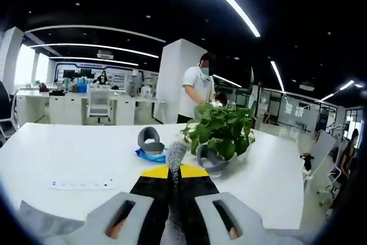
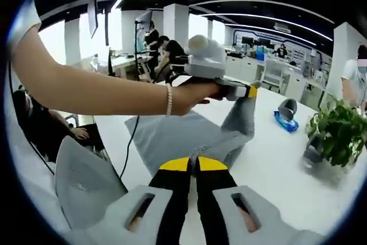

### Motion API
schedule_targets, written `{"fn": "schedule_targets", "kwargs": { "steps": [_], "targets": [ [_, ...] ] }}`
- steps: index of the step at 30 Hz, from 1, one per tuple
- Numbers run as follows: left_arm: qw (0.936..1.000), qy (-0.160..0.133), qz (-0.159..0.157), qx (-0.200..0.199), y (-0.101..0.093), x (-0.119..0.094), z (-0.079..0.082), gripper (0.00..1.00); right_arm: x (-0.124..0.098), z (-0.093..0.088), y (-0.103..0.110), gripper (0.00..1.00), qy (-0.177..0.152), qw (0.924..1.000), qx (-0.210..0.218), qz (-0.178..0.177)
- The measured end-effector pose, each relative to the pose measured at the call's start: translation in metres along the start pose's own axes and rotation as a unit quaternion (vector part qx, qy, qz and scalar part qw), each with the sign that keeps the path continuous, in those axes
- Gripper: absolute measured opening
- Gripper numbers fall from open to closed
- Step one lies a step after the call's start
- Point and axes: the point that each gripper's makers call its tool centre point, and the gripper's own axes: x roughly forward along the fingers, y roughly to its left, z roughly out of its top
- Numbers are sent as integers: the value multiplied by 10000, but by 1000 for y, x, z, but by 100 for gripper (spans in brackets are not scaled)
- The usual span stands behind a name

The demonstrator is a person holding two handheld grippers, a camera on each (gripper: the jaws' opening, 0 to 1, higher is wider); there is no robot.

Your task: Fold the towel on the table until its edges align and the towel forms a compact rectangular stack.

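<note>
A grey towel [image 2: 166, 136] lies partly on the white table [image 2: 269, 164], with one part lifted. In the right gripper view, my right gripper [image 2: 193, 163] is shut on the towel's near edge. My left gripper [image 2: 250, 90], held in a person's hand, pinches another part of the towel and holds it up above the table. In the left gripper view, the left gripper [image 1: 174, 170] is shut, and a strip of grey towel [image 1: 175, 154] sticks up between its yellow-tipped jaws. More towel shows at the lower left.
A potted green plant [image 1: 221, 130] stands on the table, with a grey roll [image 1: 150, 138] and a blue object [image 1: 150, 154] beside it. A white strip [image 1: 80, 185] lies to the left. A grey chair [image 2: 86, 185] is at the table's edge. A person [image 1: 198, 87] stands beyond.
</note>
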Motion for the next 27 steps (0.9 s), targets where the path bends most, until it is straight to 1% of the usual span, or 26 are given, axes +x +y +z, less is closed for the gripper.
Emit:
{"fn": "schedule_targets", "kwargs": {
  "steps": [4, 6, 10, 14, 17, 19, 20, 23, 27],
  "targets": [
    [9999, 32, 30, -90, 21, -10, 0, 4, 19, 19, 21, 1, -129, 9991, -193, 357],
    [9999, 22, 34, -135, 29, -14, 1, 4, 28, 28, 30, 1, -154, 9983, -338, 454],
    [9998, -38, 64, -182, 49, -21, 6, 4, 45, 42, 44, 1, -222, 9963, -498, 661],
    [9996, -104, 149, -226, 69, -27, 10, 4, 58, 51, 54, 1, -250, 9947, -597, 796],
    [9996, -132, 83, -244, 78, -32, 11, 4, 67, 59, 63, 1, -284, 9933, -607, 943],
    [9996, -123, 107, -214, 87, -36, 10, 4, 73, 64, 72, 1, -316, 9917, -641, 1070],
    [9996, -120, 145, -200, 90, -38, 10, 4, 76, 66, 74, 1, -322, 9912, -657, 1099],
    [9990, -131, 300, -294, 110, -46, 9, 4, 86, 68, 79, 1, -309, 9901, -724, 1163],
    [9985, -161, 423, -308, 130, -54, 7, 4, 97, 77, 87, 1, -356, 9883, -727, 1293]
  ]
}}
